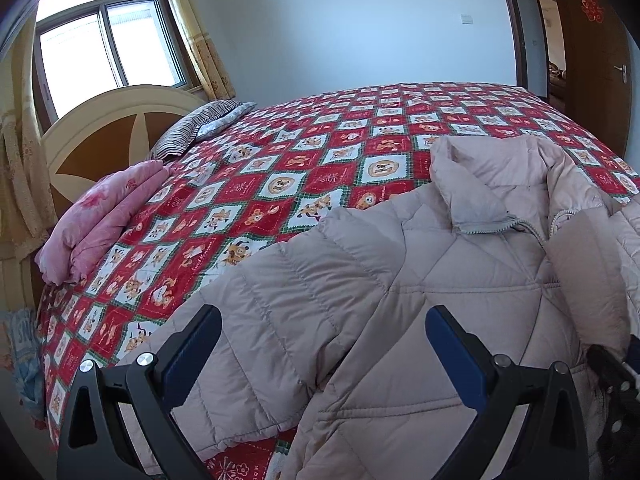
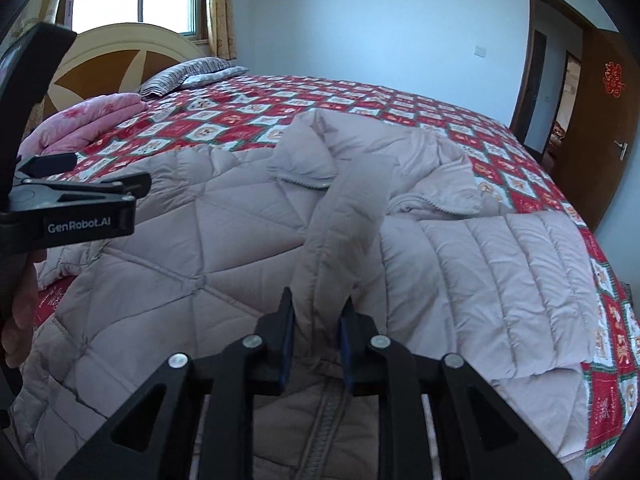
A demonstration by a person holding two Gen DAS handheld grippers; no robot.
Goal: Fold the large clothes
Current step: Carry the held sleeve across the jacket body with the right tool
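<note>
A large pale pink-beige quilted puffer jacket [image 1: 360, 292] lies spread on the bed, collar and zipper toward the far side. It also fills the right wrist view [image 2: 192, 248]. My left gripper [image 1: 324, 332] is open and empty, hovering just above the jacket's left sleeve and shoulder. My right gripper [image 2: 318, 316] is shut on a raised fold of the jacket's front edge [image 2: 340, 248] beside the zipper. The left gripper also shows at the left edge of the right wrist view [image 2: 80, 196].
The bed has a red and white cartoon-check cover [image 1: 280, 176]. A folded pink quilt [image 1: 100, 220] and a striped pillow [image 1: 200, 128] lie by the headboard [image 1: 100, 136]. A window with curtains is behind; a wooden door [image 2: 608, 120] stands at the right.
</note>
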